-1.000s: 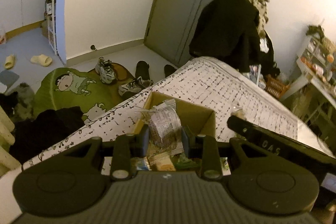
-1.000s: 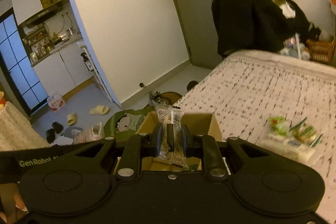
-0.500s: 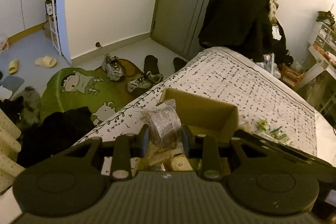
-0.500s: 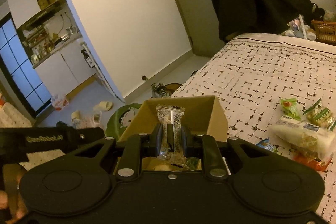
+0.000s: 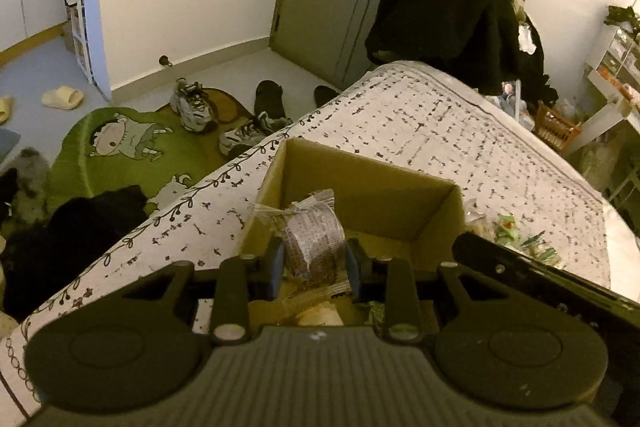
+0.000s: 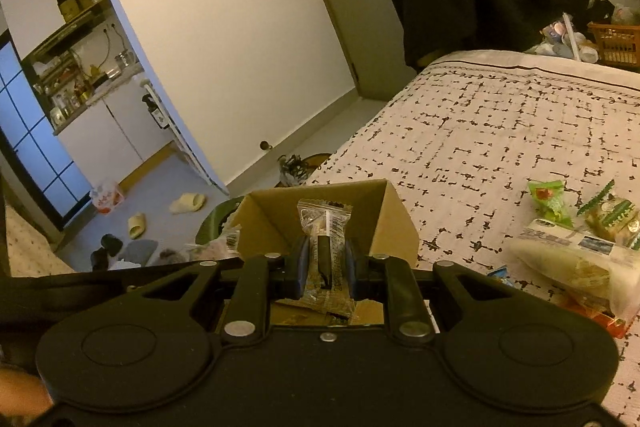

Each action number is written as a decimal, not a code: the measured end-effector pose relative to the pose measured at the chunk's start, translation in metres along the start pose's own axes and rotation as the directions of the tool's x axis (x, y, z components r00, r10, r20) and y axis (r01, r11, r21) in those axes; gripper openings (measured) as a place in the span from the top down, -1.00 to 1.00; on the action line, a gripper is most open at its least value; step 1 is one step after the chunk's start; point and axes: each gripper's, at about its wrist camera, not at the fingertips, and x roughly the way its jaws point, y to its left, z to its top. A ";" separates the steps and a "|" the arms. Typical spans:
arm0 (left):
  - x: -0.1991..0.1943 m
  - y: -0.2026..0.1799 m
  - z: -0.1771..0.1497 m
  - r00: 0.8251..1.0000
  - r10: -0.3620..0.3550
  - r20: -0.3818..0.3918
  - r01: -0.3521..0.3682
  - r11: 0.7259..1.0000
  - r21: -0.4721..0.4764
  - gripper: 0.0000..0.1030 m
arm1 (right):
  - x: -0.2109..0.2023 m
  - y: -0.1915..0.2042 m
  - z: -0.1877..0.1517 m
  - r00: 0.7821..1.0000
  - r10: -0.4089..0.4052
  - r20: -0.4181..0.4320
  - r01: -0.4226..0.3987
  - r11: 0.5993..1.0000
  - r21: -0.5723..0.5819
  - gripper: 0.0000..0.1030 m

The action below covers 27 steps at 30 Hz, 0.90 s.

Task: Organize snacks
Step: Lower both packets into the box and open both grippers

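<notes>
An open cardboard box (image 5: 372, 183) (image 6: 394, 223) sits on the patterned bed cover, near the bed's left edge. My left gripper (image 5: 314, 269) is shut on a clear-wrapped brown snack packet (image 5: 314, 241), held over the box's near side. Other wrapped snacks (image 5: 316, 307) lie in the box below it. My right gripper (image 6: 324, 267) is shut on a slim clear packet with a dark bar (image 6: 325, 251), also above the box's near edge. The right gripper's black body (image 5: 540, 279) shows at the right of the left wrist view.
Loose snacks lie on the bed cover (image 6: 500, 131) right of the box: green packets (image 6: 548, 201) and a large white bag (image 6: 576, 263). Off the bed's left side are a green cartoon rug (image 5: 116, 147), shoes (image 5: 192, 105) and slippers (image 6: 186, 203). Dark coats (image 5: 448, 11) hang beyond the bed.
Both grippers have sunk toward the box with their packets still held; the box now looks larger and closer in both views, and its inside is more exposed.
</notes>
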 end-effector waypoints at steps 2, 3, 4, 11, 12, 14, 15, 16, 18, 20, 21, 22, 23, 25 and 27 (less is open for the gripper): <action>0.005 0.001 0.001 1.000 -0.011 0.003 0.011 1.000 -0.015 0.40 | 0.004 0.000 -0.001 1.000 0.006 -0.008 -0.006 1.000 -0.002 0.63; 0.005 0.002 0.001 1.000 -0.021 0.013 0.022 0.999 -0.026 0.40 | 0.006 0.000 -0.002 1.000 0.008 -0.011 -0.008 1.000 -0.002 0.63; 0.004 0.003 0.002 0.999 -0.027 0.031 0.029 0.999 -0.035 0.35 | 0.008 0.000 -0.002 1.000 0.009 -0.016 -0.009 1.000 -0.002 0.63; -0.005 0.009 0.005 0.997 -0.030 0.071 0.035 0.996 -0.079 0.31 | 0.015 0.003 -0.001 1.000 0.016 -0.026 -0.016 1.000 -0.002 0.63; -0.007 0.011 0.006 0.997 -0.019 0.073 0.025 0.996 -0.083 0.30 | 0.015 0.003 -0.002 0.999 0.017 -0.027 -0.017 1.000 -0.003 0.63; -0.011 0.014 0.007 0.997 -0.005 0.075 0.012 0.996 -0.093 0.21 | 0.014 0.005 -0.002 0.999 0.023 -0.025 -0.023 1.000 -0.001 0.63; -0.015 0.017 0.006 0.997 0.005 0.079 0.003 0.995 -0.101 0.17 | 0.013 0.007 -0.002 0.999 0.031 -0.020 -0.031 1.000 0.000 0.63; -0.017 0.019 0.006 0.997 0.017 0.082 -0.008 0.994 -0.108 0.03 | 0.012 0.008 -0.002 0.999 0.041 -0.015 -0.041 0.999 0.000 0.62; -0.022 0.023 0.005 0.995 0.051 0.084 -0.041 0.992 -0.123 -0.23 | 0.011 0.012 -0.001 0.999 0.048 -0.005 -0.048 0.999 0.005 0.57; -0.028 0.028 0.003 0.993 0.078 0.088 -0.065 0.988 -0.138 -0.44 | 0.009 0.014 0.000 0.999 0.052 0.000 -0.052 0.999 0.007 0.48; -0.030 0.028 0.002 0.993 0.085 0.087 -0.072 0.987 -0.142 -0.48 | 0.007 0.015 0.000 0.998 0.061 0.013 -0.061 0.998 0.004 0.43; -0.033 0.029 0.001 0.992 0.093 0.083 -0.080 0.986 -0.146 -0.56 | 0.005 0.015 0.000 0.998 0.062 0.024 -0.062 0.998 0.001 0.39; -0.035 0.030 0.001 0.992 0.095 0.078 -0.083 0.985 -0.148 -0.60 | 0.002 0.015 0.001 0.998 0.060 0.030 -0.060 0.998 0.000 0.31; -0.040 0.032 -0.001 0.994 0.088 0.058 -0.078 0.985 -0.155 -0.62 | -0.001 0.013 0.001 0.998 0.049 0.042 -0.049 0.999 0.011 0.17; -0.044 0.034 -0.003 0.996 0.083 0.040 -0.075 0.984 -0.161 -0.62 | -0.002 0.010 0.000 0.998 0.033 0.049 -0.035 0.999 0.026 0.14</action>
